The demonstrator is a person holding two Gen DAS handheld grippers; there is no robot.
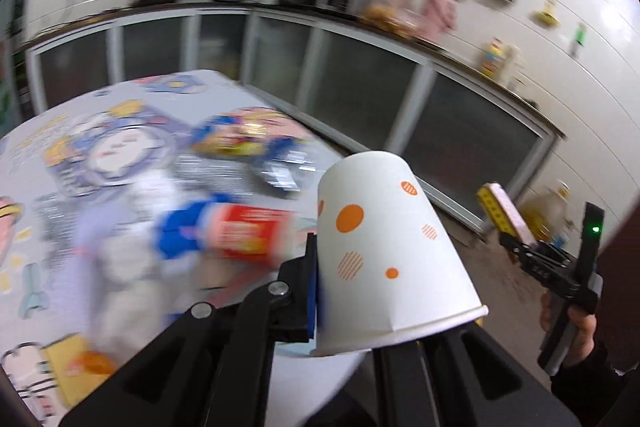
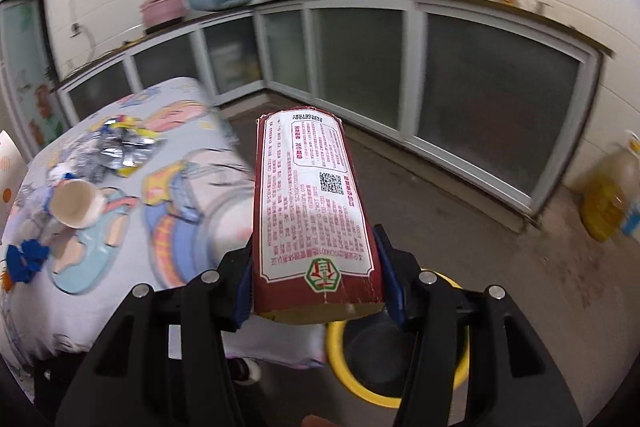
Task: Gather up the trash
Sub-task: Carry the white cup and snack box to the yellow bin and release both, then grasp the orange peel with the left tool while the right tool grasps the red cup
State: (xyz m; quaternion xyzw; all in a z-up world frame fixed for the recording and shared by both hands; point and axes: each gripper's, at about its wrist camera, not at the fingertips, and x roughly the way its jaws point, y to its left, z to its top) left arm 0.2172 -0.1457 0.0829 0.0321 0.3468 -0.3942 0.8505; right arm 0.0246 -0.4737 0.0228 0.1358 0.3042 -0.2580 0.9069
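Trash in hand, two items. Item one: paper cup point(image 1: 392, 251), white with orange dots, held upside down, rim toward the camera; the left gripper point(image 1: 360, 311) has its jaws pinched together on the cup's wall near the rim. Item two: carton point(image 2: 314, 203), dark red with a printed white panel, long axis running straight out along the fingers; the right gripper point(image 2: 316, 291) has its jaws clamped on the carton's two long sides near its lower end.

Container: bin point(image 2: 460, 371), yellow rim, dark inside, standing on the floor beyond the table's near corner. It lies directly beneath the right jaws and the carton's lower end. Contents: nothing can be made out in the part that shows. Judged the nearer hand to the bin is the right; the carton would likely drop end-first if let go here. The bin does not show in the left wrist view, so how the cup lies from it cannot be told.

Remaining on the table point(image 2: 120, 287), patterned cloth: second paper cup point(image 2: 76, 205) on its side, mouth open; crumpled foil wrappers point(image 2: 120, 147) toward the far edge; blue scrap point(image 2: 26, 261) near the left edge.
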